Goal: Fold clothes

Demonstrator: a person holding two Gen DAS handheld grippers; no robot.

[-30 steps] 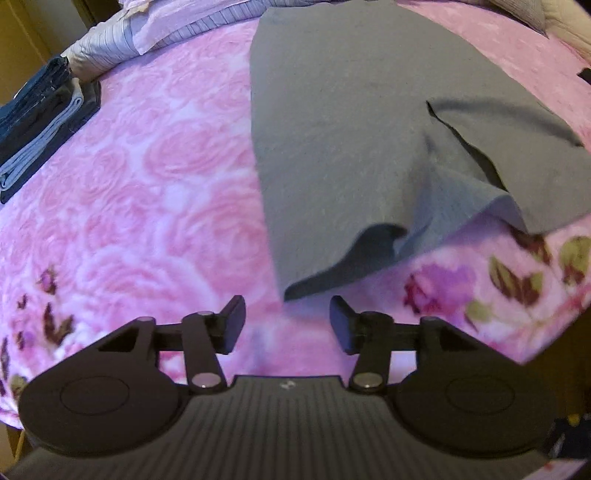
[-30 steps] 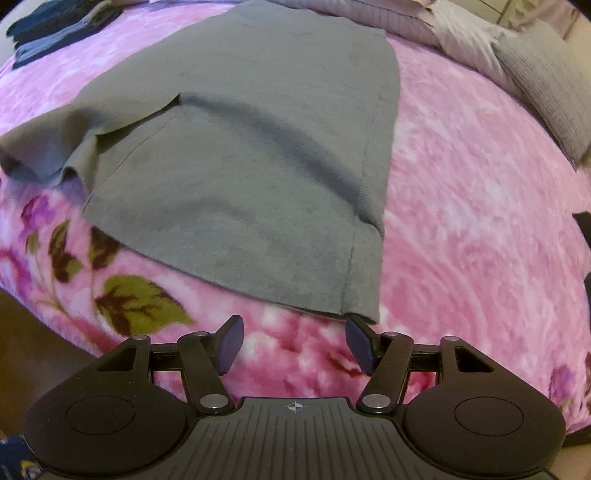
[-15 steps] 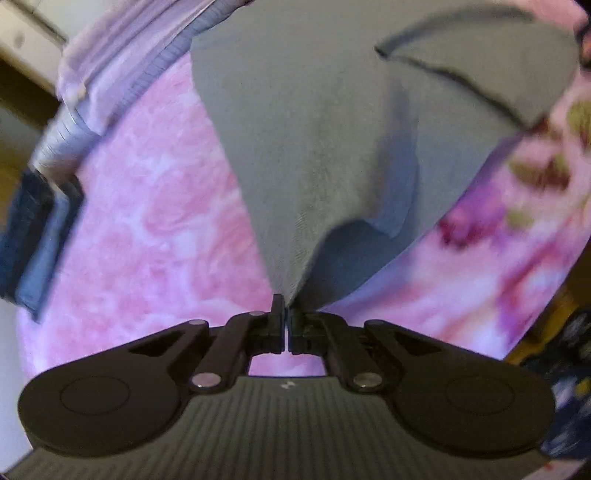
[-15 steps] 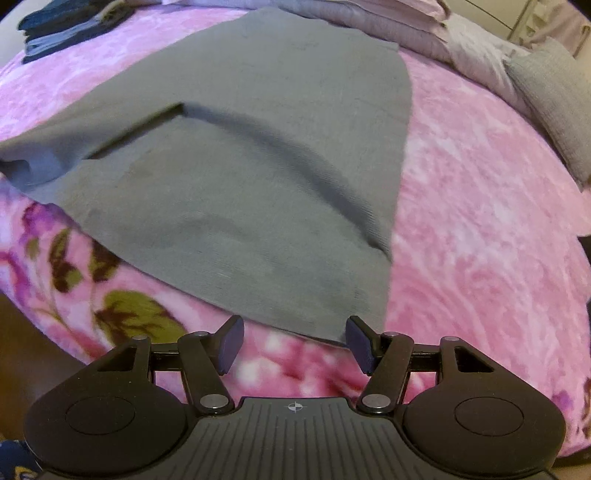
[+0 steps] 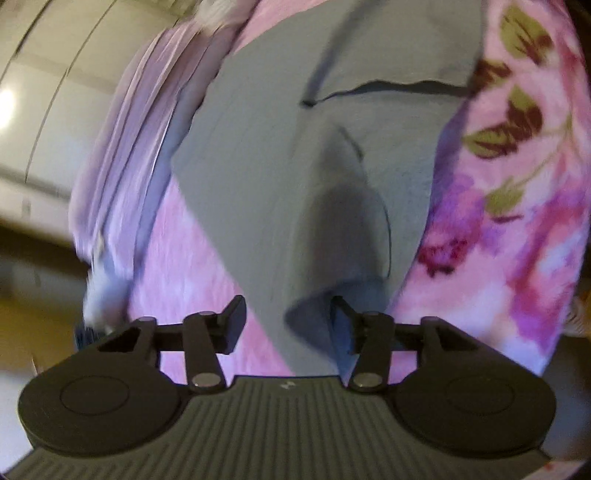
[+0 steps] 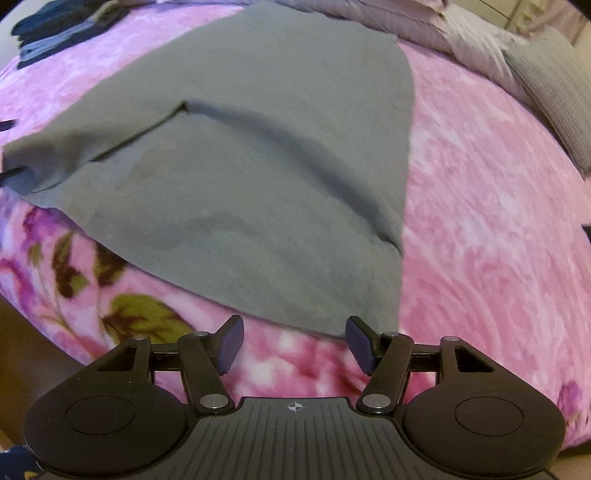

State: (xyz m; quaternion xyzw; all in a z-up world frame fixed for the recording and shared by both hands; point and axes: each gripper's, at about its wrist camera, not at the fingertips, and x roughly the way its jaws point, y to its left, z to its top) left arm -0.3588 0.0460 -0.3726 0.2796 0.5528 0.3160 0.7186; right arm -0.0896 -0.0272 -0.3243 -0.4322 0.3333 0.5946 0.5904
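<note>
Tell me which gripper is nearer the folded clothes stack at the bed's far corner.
Cannot tell. Right gripper hovers open at the grey garment's near hem, the stack across the bed. Left gripper, jaws just opened around the garment's corner, shows no stack in its view.

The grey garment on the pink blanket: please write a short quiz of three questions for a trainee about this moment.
1. True or false: the right gripper is clamped on the grey garment.
2. What lies under the garment? A) a wooden table B) a pink flowered blanket C) a white towel
3. The left gripper has just been opening; what lies between its fingers?

Key:
1. False; its jaws stand apart in front of the hem, touching nothing.
2. B
3. A corner of the grey garment, against the right finger and not pinched.
</note>
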